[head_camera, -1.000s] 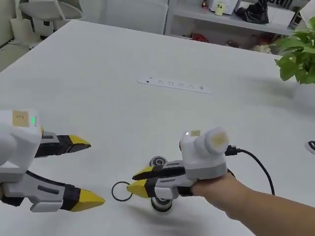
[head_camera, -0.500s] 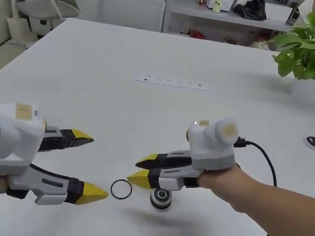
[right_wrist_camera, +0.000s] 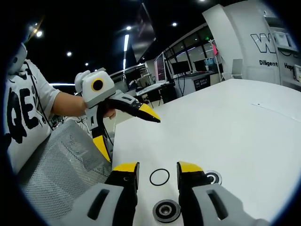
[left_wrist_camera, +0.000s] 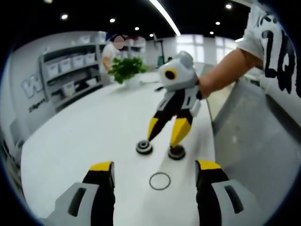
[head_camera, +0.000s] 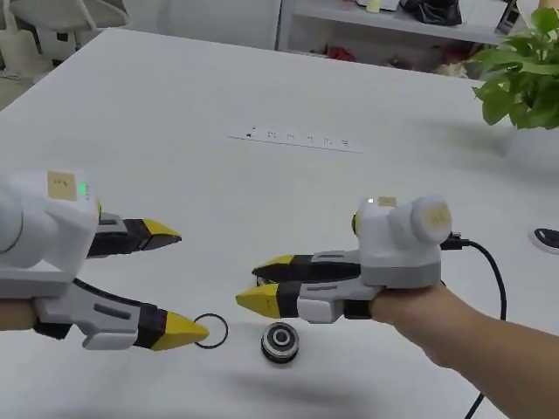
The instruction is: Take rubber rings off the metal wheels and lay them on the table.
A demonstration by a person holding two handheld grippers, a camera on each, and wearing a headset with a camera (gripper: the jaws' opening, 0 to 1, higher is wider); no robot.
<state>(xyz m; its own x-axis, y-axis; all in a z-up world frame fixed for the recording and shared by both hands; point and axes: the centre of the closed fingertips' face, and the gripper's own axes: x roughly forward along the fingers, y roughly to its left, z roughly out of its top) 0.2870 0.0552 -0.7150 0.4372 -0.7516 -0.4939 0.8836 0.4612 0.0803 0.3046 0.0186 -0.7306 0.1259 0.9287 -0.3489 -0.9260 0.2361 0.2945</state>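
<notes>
1. There are two grippers, two wheels and one loose ring. A metal wheel (left_wrist_camera: 144,148) and a second wheel (left_wrist_camera: 177,152) stand side by side at the centre of the left gripper view. Both have dark rims, and I cannot tell whether rubber sits on them.
2. The single rubber ring (left_wrist_camera: 160,181) lies flat on the table, just below the wheels in that view and apart from both. In the head view it is at lower centre, partly behind the lower tip of the left gripper.
3. The left gripper (head_camera: 175,281) reaches in from the left edge of the head view. Its yellow-tipped jaws are spread wide and hold nothing.
4. The right gripper (head_camera: 259,282) is held level by a hand (head_camera: 410,316) at centre right and points leftwards. Its jaws are parted by a narrow gap with nothing between them, and they hover just above the second wheel.
5. A black cable (head_camera: 494,278) curls away from the right gripper towards the lower right.
6. The table (head_camera: 262,87) is plain white. A white power strip (head_camera: 295,138) lies at upper centre, well apart from the work.
7. A green plant (head_camera: 522,70) stands at upper right, shelving (head_camera: 384,19) runs along the top edge, and a chair (head_camera: 61,10) is at upper left.
</notes>
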